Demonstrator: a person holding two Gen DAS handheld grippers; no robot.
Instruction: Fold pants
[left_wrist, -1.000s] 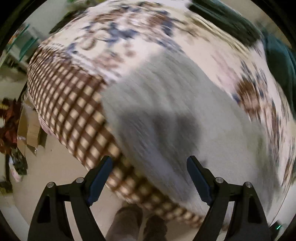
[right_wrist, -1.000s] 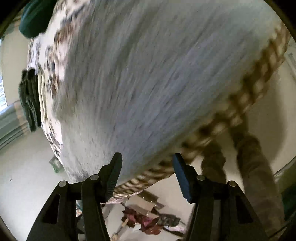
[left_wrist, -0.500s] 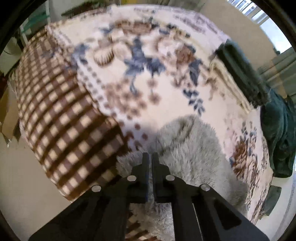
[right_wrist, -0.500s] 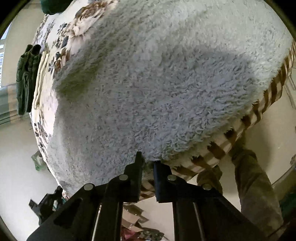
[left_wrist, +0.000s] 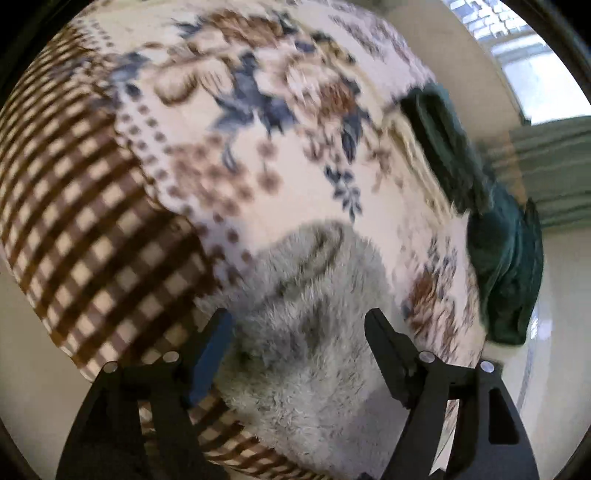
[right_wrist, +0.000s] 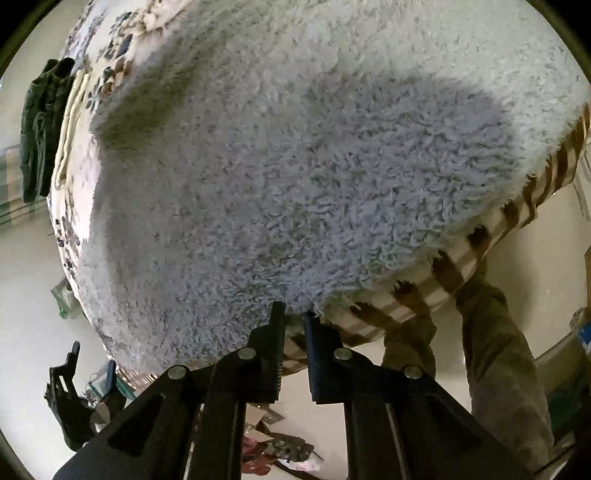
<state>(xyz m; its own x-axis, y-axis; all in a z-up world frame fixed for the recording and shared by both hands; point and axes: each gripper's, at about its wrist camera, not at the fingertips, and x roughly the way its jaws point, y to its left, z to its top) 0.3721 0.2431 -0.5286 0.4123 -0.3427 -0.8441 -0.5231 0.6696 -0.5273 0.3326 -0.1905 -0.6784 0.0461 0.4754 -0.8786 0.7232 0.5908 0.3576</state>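
Note:
Fluffy grey pants (left_wrist: 314, 332) (right_wrist: 314, 166) lie spread on a bed with a floral blanket (left_wrist: 258, 147). In the left wrist view my left gripper (left_wrist: 297, 326) hovers over a bunched end of the pants. Its jaws are opening, and the fleece lies between the fingers (left_wrist: 214, 343) without the pads pressing on it. In the right wrist view my right gripper (right_wrist: 293, 315) is shut, its tips pinching the near edge of the pants at the bed's side. The left gripper (right_wrist: 92, 358) also shows small at the lower left there.
Dark green folded clothes (left_wrist: 506, 266) (right_wrist: 37, 129) and a cream cloth (right_wrist: 68, 122) lie at the bed's far end. The brown checked blanket side (left_wrist: 74, 221) hangs over the bed edge. A person's legs (right_wrist: 498, 362) stand close by. Clutter lies on the floor (right_wrist: 273, 450).
Both grippers went from open to shut over the pants' edge. The right one has stayed shut on the fleece; the left one has opened again and let its fabric go.

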